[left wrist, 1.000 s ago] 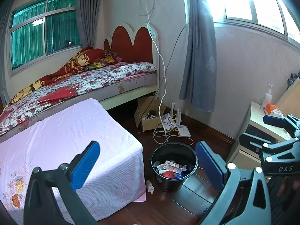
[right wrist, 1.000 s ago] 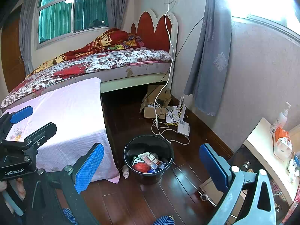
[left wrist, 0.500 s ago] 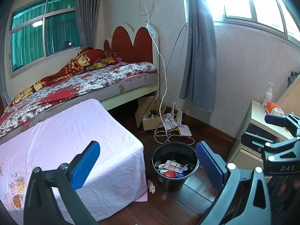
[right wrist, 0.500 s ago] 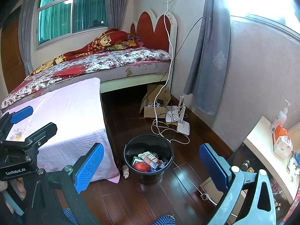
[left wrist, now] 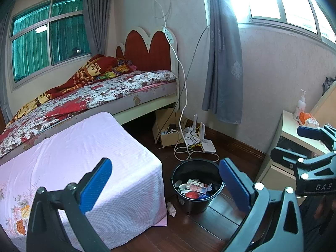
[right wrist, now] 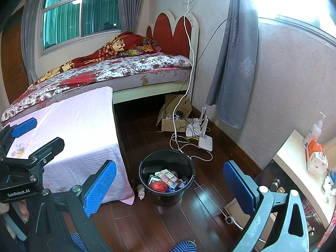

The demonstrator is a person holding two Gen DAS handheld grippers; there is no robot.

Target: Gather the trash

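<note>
Trash (left wrist: 196, 189) is mostly in the black bucket (left wrist: 190, 204) on the dark wood floor (right wrist: 147, 220), just off the corner of the low pink-covered mattress (left wrist: 88, 163); one crumpled wad (left wrist: 171, 209) lies on the floor betw. bucket and pink cover, close to both.

Largest to smallest: bed (left wrist: 94, 96) w/ floral sheet and red heart-shaped headboard against the far wall, red patterned blanket bunched near the window. Pink mattress in front of it, lower. Grey curtain (left wrist: 224, 63) hangs right of the headboard. Pale side cabinet (right wrist: 294, 163) at right w/ a pump bottle (right wrist: 314, 131) and an orange-white packet (right wrist: 316, 157) on top. Open cardboard box (right wrist: 174, 115) under the bed's end, white cable running down the wall into it; white router (right wrist: 204, 140) beside it, antennas up.

Bucket holds a red-white carton, a red ball-like lump, bits of blue and white; rest too small to tell.

Left gripper (left wrist: 166, 183): jaws spread wide, nothing betw. the blue pads, held above the floor and aimed at the bucket area. Right gripper (right wrist: 169, 185): same, jaws released, empty, bucket framed betw. its fingers. Each gripper shows at the edge of the other's view.
</note>
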